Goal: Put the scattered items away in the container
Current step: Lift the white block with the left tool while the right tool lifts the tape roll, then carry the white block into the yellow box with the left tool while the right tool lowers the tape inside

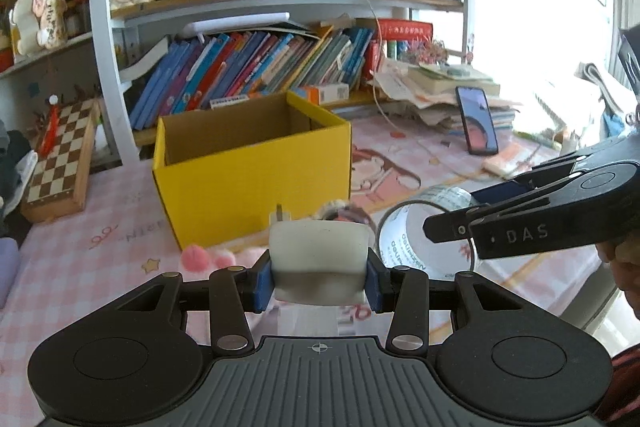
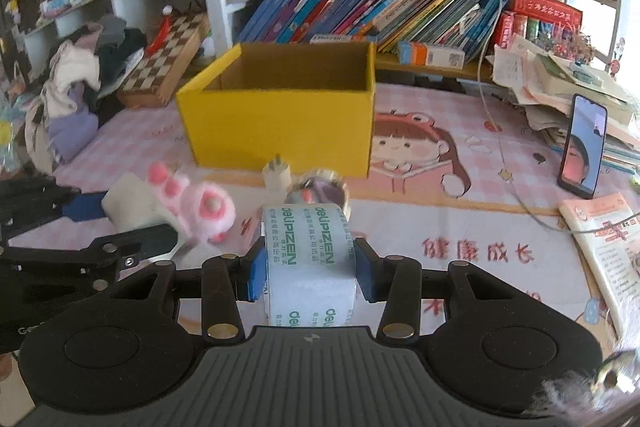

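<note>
An open yellow cardboard box (image 1: 256,179) stands on the pink tablecloth, also in the right wrist view (image 2: 280,123). My left gripper (image 1: 318,277) is shut on a white block-shaped item (image 1: 318,251), which also shows in the right wrist view (image 2: 132,205). My right gripper (image 2: 306,273) is shut on a roll of tape (image 2: 308,259), seen from the left wrist view (image 1: 424,235) too. A pink plush toy (image 2: 196,205), a white plug (image 2: 278,173) and a small round shiny item (image 2: 320,187) lie in front of the box.
A chessboard box (image 1: 56,163) lies left of the box, with a pile of clothes (image 2: 80,83) beyond it. A phone (image 2: 582,147) stands propped at the right beside stacked papers (image 2: 560,83). A booklet (image 2: 604,239) lies at the right. Bookshelves (image 1: 260,67) stand behind.
</note>
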The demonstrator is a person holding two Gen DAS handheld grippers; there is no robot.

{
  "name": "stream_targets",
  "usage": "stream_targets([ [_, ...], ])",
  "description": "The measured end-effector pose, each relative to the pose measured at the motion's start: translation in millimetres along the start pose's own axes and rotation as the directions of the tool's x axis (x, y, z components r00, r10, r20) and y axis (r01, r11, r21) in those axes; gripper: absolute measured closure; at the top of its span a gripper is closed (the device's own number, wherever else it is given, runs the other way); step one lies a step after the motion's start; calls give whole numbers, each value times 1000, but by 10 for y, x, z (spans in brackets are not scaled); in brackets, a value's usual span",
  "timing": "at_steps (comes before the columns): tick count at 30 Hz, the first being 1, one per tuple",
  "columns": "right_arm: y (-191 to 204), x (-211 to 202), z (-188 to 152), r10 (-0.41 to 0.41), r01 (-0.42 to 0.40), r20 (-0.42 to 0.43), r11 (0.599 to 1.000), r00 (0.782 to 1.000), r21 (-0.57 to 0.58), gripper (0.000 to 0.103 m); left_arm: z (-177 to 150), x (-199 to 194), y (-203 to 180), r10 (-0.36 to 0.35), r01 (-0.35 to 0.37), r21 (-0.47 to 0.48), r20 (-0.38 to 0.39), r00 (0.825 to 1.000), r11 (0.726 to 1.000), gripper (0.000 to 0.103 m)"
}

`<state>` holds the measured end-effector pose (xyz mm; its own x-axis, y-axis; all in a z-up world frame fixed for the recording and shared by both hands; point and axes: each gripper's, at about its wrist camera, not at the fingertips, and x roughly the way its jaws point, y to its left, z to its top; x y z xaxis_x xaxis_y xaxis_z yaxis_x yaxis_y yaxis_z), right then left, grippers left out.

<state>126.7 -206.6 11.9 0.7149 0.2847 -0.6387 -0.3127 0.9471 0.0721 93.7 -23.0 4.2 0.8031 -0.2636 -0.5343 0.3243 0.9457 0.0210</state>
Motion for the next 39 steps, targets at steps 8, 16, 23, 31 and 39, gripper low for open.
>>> stream_targets([
  [8, -158, 22, 377, 42, -42, 64, 999, 997, 13, 62, 277, 34, 147, 46, -45, -19, 56, 997, 999, 61],
  [16, -189, 117, 761, 112, -109, 109, 993, 988, -41, 62, 567, 89, 279, 94, -92, -22, 95, 991, 995, 61],
  [23, -248, 352, 1284, 159, -143, 171, 984, 972, -102, 62, 917, 319, 401, 146, -150, 21, 128, 981, 989, 61],
  [31, -311, 1023, 1836, 153, -129, 143, 977, 978, -169, 62, 1212, 899, 661, 185, -186, 14, 52, 981, 982, 61],
  [39, -235, 1714, 2040, 144, -128, 53, 964, 988, -232, 62, 1264, 1488, 865, 219, -218, 17, -71, 973, 976, 61],
])
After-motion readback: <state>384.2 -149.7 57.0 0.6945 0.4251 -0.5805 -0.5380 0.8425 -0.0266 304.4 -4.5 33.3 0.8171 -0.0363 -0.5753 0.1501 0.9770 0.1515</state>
